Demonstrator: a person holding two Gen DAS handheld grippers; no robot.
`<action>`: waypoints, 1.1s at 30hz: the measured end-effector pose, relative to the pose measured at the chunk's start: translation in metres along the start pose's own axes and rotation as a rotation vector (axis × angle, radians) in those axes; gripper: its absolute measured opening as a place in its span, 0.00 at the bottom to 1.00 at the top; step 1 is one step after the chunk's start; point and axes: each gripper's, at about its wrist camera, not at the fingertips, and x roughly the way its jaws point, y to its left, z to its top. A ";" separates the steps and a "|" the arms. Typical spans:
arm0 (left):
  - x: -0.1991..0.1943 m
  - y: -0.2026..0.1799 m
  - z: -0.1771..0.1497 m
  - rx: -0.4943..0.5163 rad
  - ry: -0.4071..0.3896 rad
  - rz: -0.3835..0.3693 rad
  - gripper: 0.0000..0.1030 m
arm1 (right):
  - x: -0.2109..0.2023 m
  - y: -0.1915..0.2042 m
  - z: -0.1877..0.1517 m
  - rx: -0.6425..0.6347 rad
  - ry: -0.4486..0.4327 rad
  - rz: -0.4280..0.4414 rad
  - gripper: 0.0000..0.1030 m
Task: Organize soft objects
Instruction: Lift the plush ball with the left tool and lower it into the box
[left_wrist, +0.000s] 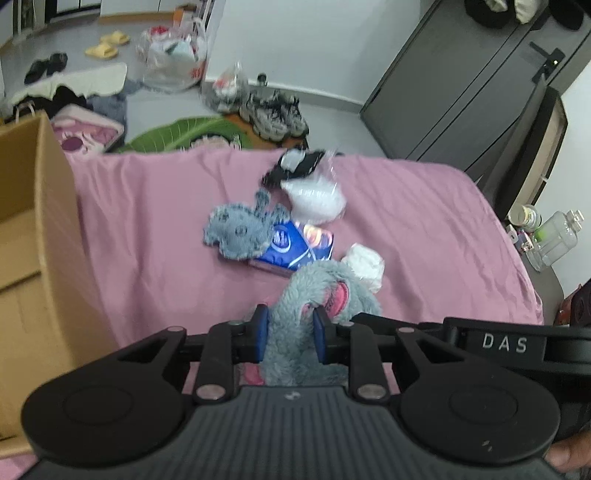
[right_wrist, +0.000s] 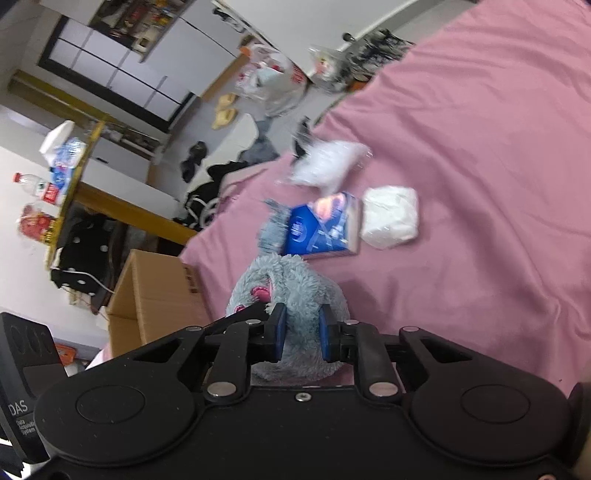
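Both grippers pinch one grey plush toy (left_wrist: 317, 306) over the near edge of the pink bed (left_wrist: 147, 221): the left gripper (left_wrist: 291, 338) and the right gripper (right_wrist: 301, 338) each press their blue pads into its fur. Its lower body is hidden behind the gripper frames; its long axis runs away from the cameras, pink ear uppermost. The cardboard box (left_wrist: 33, 236) is cut off at the bed's left edge.

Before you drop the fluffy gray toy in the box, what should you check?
1. Left gripper squeezing the gray plush toy: ok.
2. Right gripper squeezing the same toy: ok.
3. Toy lifted clear of the pink bedsheet: cannot tell.
4. Cardboard box open on top: ok.
5. Room inside the box: ok, bare bottom shows.
6. Blue packet not snagged on the toy: ok, apart.
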 end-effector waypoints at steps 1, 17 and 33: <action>-0.005 -0.001 0.001 0.000 -0.011 0.002 0.23 | -0.002 0.003 0.001 -0.008 -0.007 0.004 0.19; -0.067 -0.007 0.019 0.035 -0.164 0.043 0.23 | -0.027 0.049 0.010 -0.075 -0.079 0.095 0.19; -0.104 0.033 0.026 -0.033 -0.258 0.091 0.23 | -0.007 0.103 0.003 -0.178 -0.087 0.153 0.19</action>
